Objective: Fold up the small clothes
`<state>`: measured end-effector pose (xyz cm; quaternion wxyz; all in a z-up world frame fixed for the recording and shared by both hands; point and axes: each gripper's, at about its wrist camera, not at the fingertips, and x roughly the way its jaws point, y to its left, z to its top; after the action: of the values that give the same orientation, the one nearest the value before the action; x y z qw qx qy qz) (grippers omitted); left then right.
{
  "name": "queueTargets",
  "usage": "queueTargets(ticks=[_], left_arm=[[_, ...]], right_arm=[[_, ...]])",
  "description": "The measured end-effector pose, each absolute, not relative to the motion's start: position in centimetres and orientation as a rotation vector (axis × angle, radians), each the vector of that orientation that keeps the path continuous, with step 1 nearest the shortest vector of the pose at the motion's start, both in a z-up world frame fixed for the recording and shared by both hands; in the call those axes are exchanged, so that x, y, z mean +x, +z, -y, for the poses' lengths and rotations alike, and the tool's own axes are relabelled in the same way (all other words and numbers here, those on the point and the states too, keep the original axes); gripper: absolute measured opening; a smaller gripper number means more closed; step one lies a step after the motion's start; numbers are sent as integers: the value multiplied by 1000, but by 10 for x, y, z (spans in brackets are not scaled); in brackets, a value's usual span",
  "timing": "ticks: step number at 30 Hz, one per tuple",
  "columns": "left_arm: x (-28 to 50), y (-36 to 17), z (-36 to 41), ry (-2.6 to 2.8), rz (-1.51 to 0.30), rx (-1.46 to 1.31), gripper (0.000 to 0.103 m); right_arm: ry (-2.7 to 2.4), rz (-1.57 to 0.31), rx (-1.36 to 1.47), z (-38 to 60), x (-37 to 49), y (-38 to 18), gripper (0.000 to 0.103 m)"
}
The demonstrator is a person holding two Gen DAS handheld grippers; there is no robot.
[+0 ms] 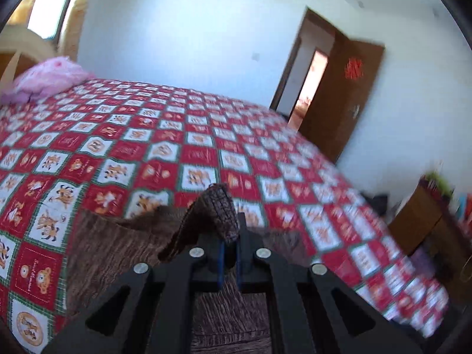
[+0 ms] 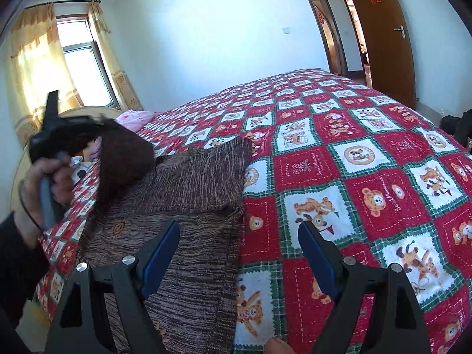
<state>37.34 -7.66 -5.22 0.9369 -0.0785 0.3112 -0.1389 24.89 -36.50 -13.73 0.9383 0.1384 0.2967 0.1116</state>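
One fold underway: left tool [image 1: 228, 233] clamped on sweater [image 2: 188, 194] edge, lifting it over the part lying on bed [image 2: 383, 153]. Right tool [image 2: 239, 253] jaws apart, empty. Folds remain.

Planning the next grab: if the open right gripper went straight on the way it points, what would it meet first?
Probably the bedspread: the right gripper is open and empty, aimed downward beside the brown sweater's right edge. Depth is unclear, so the sweater's edge might brush its left finger.
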Motion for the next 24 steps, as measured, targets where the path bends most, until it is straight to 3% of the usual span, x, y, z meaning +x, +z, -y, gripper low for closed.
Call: queueTargets(ticks=[4, 6, 9, 10, 13, 15, 19, 24], left_arm=[[364, -95, 132, -329, -755, 11, 9], [345, -101, 145, -382, -745, 60, 21], [320, -92, 148, -445, -695, 109, 54], [311, -86, 142, -439, -661, 132, 70], [296, -74, 118, -409, -589, 176, 80], [301, -73, 93, -317, -563, 242, 93], [327, -89, 20, 17, -575, 353, 95], [359, -128, -55, 90, -746, 231, 95]], right_arm=[[238, -624, 298, 366, 251, -141, 83], [244, -633, 317, 369, 254, -143, 84], [249, -647, 338, 372, 257, -146, 84], [249, -651, 337, 371, 257, -146, 84], [254, -654, 326, 369, 257, -146, 84], [253, -653, 325, 369, 257, -146, 84], [244, -662, 332, 370, 259, -147, 84], [221, -664, 313, 368, 258, -146, 84]])
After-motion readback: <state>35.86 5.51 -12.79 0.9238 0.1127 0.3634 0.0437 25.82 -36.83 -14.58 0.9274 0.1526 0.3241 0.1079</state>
